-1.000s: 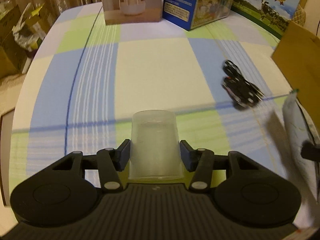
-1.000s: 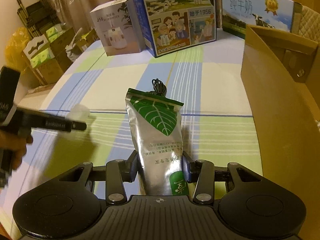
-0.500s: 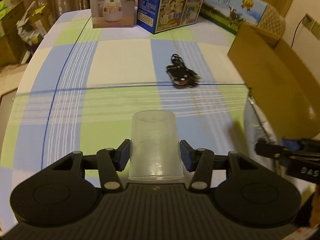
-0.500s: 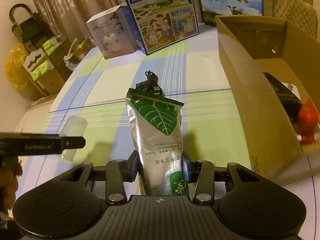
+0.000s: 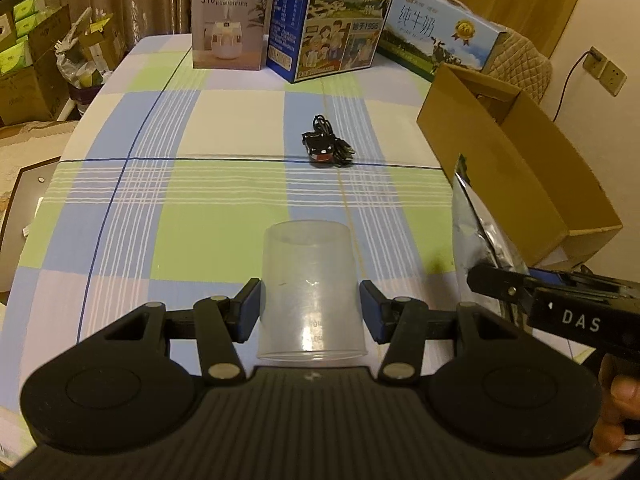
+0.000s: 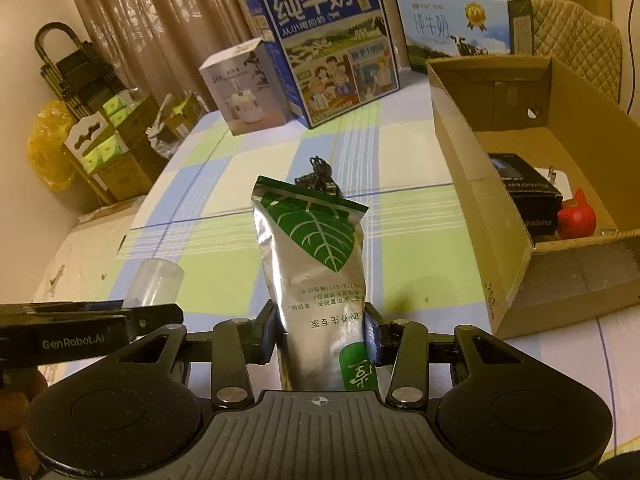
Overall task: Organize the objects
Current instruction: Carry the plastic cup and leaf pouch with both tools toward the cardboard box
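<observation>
The left tool grips a clear plastic cup while the right tool grips a silver leaf-printed pouch above the bench.

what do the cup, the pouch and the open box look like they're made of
Cup: translucent plastic, slightly frosted; the tablecloth shows through its wall.
Pouch: likely foil laminate; silvery, creased and glinting, with a printed green leaf.
Open box: brown cardboard, matte, with cut edges and folded flaps.
</observation>
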`<state>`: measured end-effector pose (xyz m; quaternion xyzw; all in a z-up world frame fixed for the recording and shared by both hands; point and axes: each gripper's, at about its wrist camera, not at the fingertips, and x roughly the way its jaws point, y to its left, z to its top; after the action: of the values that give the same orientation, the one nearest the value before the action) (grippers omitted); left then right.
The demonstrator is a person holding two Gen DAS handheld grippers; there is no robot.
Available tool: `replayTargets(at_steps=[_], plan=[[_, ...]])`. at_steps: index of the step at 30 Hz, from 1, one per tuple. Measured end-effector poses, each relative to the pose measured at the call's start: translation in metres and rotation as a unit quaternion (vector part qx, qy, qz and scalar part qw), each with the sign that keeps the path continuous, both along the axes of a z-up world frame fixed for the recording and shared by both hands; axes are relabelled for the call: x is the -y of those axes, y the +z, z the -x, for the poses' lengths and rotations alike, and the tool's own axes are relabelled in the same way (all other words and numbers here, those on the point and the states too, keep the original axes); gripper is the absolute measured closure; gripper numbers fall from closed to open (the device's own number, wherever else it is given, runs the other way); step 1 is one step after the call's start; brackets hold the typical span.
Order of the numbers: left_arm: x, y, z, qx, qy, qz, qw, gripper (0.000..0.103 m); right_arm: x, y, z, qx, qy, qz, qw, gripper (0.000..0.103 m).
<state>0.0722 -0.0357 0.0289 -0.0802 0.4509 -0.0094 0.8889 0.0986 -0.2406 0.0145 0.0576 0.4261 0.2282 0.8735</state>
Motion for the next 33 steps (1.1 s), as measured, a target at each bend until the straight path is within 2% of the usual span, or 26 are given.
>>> replayTargets(at_steps=[17, 33], plan=[[0.016, 0.026, 0.024, 0.024, -0.006, 0.010, 0.9997, 0.056, 0.011, 0.026, 0.019, 0.022, -0.003, -0.010, 1.000, 0.064], [0.028, 0.040, 0.026, 0.039, -0.017, 0.020, 0.9989, 0.056, 0.024, 0.042, 0.021, 0.035, -0.013, -0.021, 0.999, 0.064]])
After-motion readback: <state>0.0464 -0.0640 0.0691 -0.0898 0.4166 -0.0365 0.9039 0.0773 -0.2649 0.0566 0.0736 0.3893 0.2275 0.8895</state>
